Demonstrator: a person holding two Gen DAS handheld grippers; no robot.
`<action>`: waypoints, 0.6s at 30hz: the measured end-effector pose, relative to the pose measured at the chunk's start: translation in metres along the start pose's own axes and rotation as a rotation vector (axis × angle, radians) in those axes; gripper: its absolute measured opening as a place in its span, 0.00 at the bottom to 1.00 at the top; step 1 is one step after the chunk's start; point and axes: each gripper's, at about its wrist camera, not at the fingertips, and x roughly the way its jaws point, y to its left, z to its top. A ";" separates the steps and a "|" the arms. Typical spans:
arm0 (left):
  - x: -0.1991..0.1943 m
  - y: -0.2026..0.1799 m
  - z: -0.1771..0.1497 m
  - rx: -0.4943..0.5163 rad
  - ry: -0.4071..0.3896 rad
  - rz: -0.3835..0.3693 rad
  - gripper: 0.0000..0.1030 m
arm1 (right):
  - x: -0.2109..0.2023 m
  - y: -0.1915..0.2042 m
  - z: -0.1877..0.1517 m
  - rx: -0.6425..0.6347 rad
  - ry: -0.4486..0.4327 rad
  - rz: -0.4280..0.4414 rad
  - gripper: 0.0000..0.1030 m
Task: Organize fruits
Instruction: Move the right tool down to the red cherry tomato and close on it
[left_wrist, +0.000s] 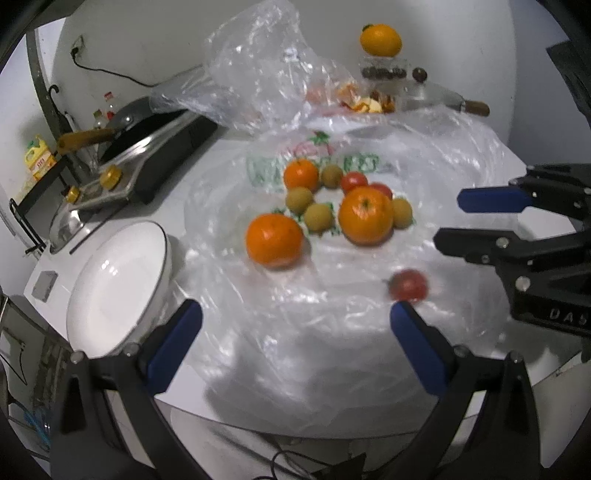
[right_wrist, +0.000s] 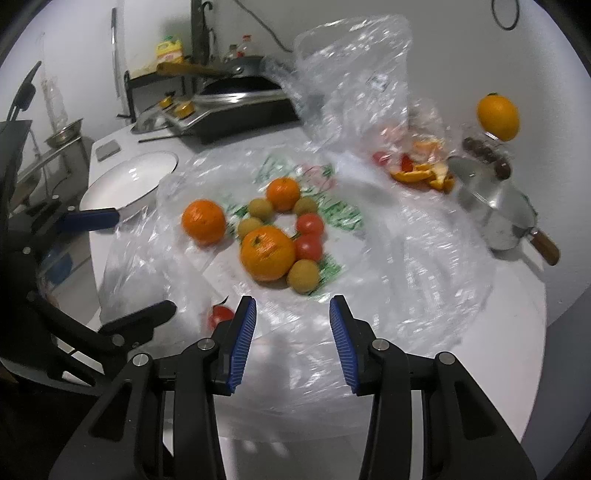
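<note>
Nearest, the left gripper (left_wrist: 295, 314) stands wide open over the crumpled plastic sheet (left_wrist: 332, 332), nothing between its blue pads; a lone tomato (left_wrist: 409, 285) lies just beyond its right finger. Right gripper (right_wrist: 291, 306) has its jaws parted but fairly narrow, gap empty, also poised over bare plastic short of the fruit. Neither holds anything. Next out, the fruit pile sits mid-sheet on the printed bag: big orange (right_wrist: 267, 253), a second orange (right_wrist: 203, 221) a little apart to its left, a smaller orange (right_wrist: 283, 193) behind, two tomatoes (right_wrist: 309, 236) touching the big orange, and several small yellow-green fruits (right_wrist: 303, 275) tucked among them. White plate (left_wrist: 118, 284) at the table's left edge, beside the sheet, is empty. Judgement: sorting has barely begun; no fruit is on the plate, whole pile plus the stray tomato is left to move, presumably to that plate. Farther back: stove with pan (left_wrist: 125, 122), upright clear bag (right_wrist: 354, 74), metal pot (right_wrist: 495, 210) with another orange (right_wrist: 498, 116) perched on a jar above it. View differences: right view shows orange peel scraps (right_wrist: 424, 171) clearly and the pot's whole body; left view shows these only partly behind plastic, but shows the plate's full empty face and the stray tomato unobstructed, which the right view half hides behind its own finger.
</note>
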 end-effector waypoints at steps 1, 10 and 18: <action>0.001 0.000 -0.002 0.003 0.007 -0.001 1.00 | 0.003 0.002 -0.002 -0.002 0.009 0.009 0.43; 0.010 0.007 -0.016 -0.011 0.050 -0.008 1.00 | 0.014 0.020 -0.002 -0.034 0.046 0.065 0.43; 0.003 0.016 -0.021 -0.024 0.039 -0.019 1.00 | 0.030 0.036 -0.002 -0.039 0.077 0.109 0.43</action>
